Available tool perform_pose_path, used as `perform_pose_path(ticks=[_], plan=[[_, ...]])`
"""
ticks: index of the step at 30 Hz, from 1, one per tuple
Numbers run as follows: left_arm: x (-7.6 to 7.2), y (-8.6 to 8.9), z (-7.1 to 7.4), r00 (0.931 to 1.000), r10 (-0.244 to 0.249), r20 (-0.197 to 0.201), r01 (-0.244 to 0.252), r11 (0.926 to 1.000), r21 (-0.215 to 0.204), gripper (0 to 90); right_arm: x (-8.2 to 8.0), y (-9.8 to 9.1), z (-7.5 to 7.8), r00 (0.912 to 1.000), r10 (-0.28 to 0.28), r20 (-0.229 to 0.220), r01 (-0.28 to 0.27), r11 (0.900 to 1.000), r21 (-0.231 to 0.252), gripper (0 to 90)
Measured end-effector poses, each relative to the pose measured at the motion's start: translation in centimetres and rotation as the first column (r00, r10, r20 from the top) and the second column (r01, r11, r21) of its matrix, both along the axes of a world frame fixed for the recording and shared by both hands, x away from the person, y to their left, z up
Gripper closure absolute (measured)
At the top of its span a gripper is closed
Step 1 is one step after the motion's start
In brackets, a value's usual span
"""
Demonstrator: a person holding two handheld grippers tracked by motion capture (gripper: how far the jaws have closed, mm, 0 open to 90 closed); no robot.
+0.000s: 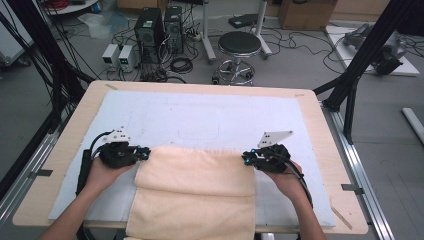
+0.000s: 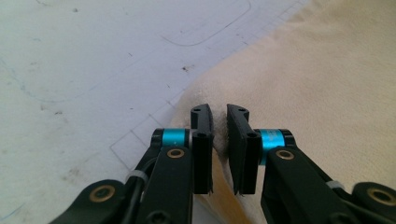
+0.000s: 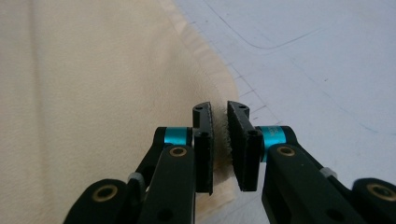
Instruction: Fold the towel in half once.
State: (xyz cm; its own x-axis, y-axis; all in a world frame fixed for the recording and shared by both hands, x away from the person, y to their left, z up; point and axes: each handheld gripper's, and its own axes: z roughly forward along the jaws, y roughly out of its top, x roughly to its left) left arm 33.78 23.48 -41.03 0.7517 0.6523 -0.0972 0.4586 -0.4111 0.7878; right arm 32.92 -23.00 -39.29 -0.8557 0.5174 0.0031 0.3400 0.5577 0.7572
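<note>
Two black two-jaw grippers are in our hands, one at each far corner of a cream-coloured terry towel (image 1: 196, 187) that lies folded on a pale grey mat (image 1: 200, 117) covering the light wooden table (image 1: 320, 125). We take the towel as our landmark. It sits toward our side of the mat, its near part hanging over the table's front edge, and a fold line runs across it so that the far half lies doubled on top.

Our left gripper (image 1: 144, 155) meets the towel at its far left corner. In the left gripper view its jaws stand nearly together with a thin ridge of the towel's edge pinched between the pads (image 2: 203, 140), so we read it as clamped on the cloth. Bare mat with faint drawn outlines lies to the left of that corner.

Our right gripper (image 1: 246, 159) meets the towel at its far right corner. In the right gripper view its jaws are likewise drawn close, and a fuzzy strip of the towel's hem sits squeezed between the pads (image 3: 204, 140); it too is clamped on the cloth. Bare mat lies to the right of that corner.

Beyond the towel and past the table's far edge, a round black stool (image 1: 239, 45) stands on the grey floor.
</note>
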Motion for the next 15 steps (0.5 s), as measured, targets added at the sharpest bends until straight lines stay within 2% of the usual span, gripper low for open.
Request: perform_pose_path(ticks=[3, 7, 10, 15], plan=[[0.6, -0.5, -0.5, 1.0, 0.002, 0.0, -0.002, 0.9994, 0.035, 82.7, 0.6, 0.1, -0.4, 0.9999, -0.007, -0.013, 0.007, 1.0, -0.003, 80.8], [0.1, -0.3, 0.0, 0.9998, -0.009, 0.018, 0.008, 0.9998, 0.015, 84.4, 0.3, 0.0, -0.2, 1.0, 0.0, -0.009, 0.0, 1.0, 0.008, 80.9], [-1.5, 0.3, 1.2, 0.9979, -0.036, 0.055, 0.037, 0.9991, -0.02, 84.6, -0.7, -0.1, 0.5, 0.9997, 0.019, 0.014, -0.02, 0.9993, 0.033, 80.9], [-4.6, 1.0, 1.8, 0.9921, -0.091, 0.086, 0.094, 0.995, -0.032, 84.3, -3.1, 0.2, 1.5, 0.9969, 0.064, 0.046, -0.066, 0.9969, 0.044, 81.0]])
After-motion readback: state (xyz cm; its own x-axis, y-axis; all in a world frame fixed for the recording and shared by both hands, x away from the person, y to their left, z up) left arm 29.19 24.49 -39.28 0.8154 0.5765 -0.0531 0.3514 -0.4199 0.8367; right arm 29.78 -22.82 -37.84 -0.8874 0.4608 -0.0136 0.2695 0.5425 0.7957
